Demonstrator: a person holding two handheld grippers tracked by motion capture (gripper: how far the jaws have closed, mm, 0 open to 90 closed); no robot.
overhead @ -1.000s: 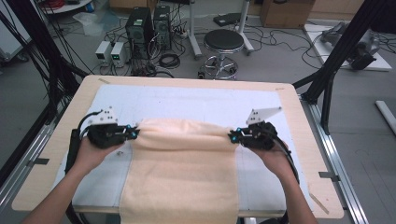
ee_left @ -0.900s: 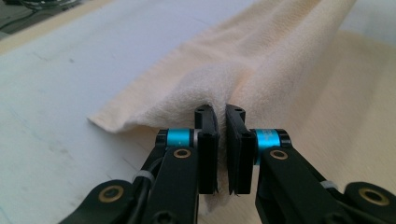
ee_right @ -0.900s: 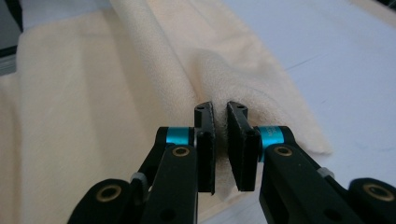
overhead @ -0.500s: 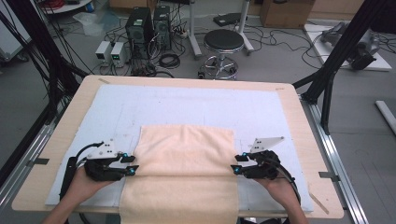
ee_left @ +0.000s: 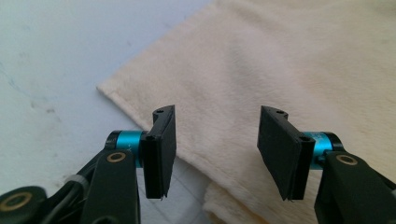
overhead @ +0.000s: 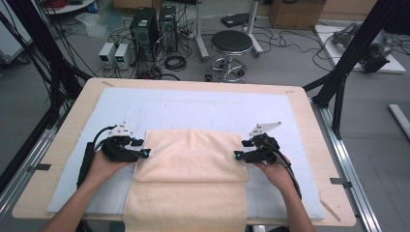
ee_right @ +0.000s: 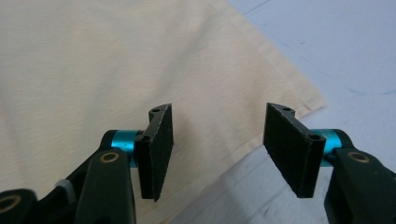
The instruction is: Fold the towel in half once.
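A cream towel (overhead: 191, 154) lies on the pale blue mat (overhead: 203, 106), its far half folded over the near half, which hangs over the table's front edge. My left gripper (overhead: 145, 153) sits at the folded layer's left edge and my right gripper (overhead: 238, 154) at its right edge. In the left gripper view the jaws (ee_left: 215, 135) stand apart over the towel's (ee_left: 280, 60) edge near a corner. The right gripper's jaws (ee_right: 217, 135) likewise stand apart above the towel (ee_right: 93, 60) edge. Both pairs of jaws have just been opening, and nothing is pinched between them.
The mat covers a wooden table (overhead: 67, 125) with bare margins left and right. Behind the table stand a round stool (overhead: 232, 43), computer cases (overhead: 154, 24) and cables on the floor. A black frame post (overhead: 348, 63) rises at the right.
Both grippers, shut on the towel's far edge, pulled it toward the person and laid it over the near half. They then let go, opened, and shifted back a little.
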